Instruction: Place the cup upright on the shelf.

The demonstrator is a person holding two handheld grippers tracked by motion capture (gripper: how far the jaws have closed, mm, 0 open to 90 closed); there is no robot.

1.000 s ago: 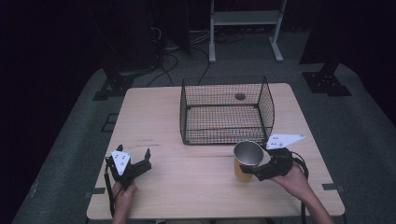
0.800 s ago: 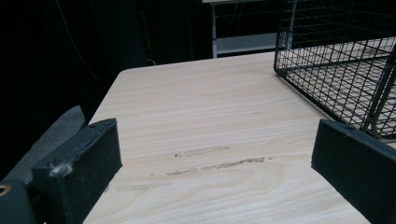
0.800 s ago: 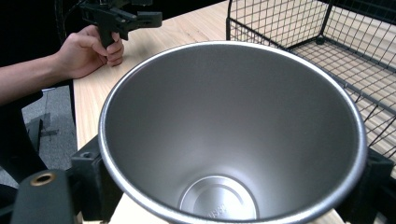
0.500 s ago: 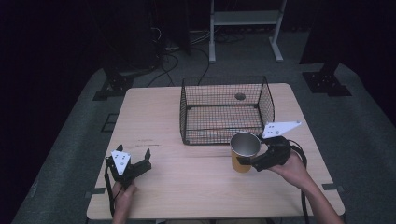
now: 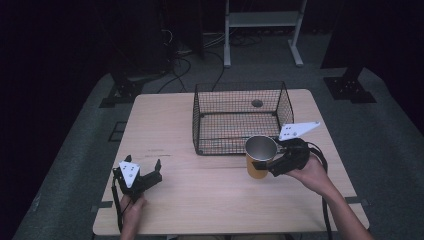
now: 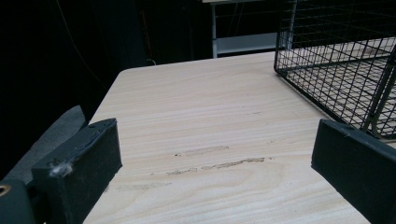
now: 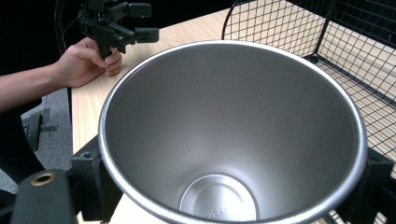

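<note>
- The right gripper [image 5: 270, 165] had its jaws clamped on the two sides of a steel cup [image 5: 260, 156] with a yellow outside.
- The cup stood upright, mouth up, held just in front of the wire basket [image 5: 239, 117], near the bench's [image 5: 200, 200] right edge.
- The left gripper [image 5: 142, 176] rested near the front left corner of the bench, its jaws wide apart with nothing between them.
</note>
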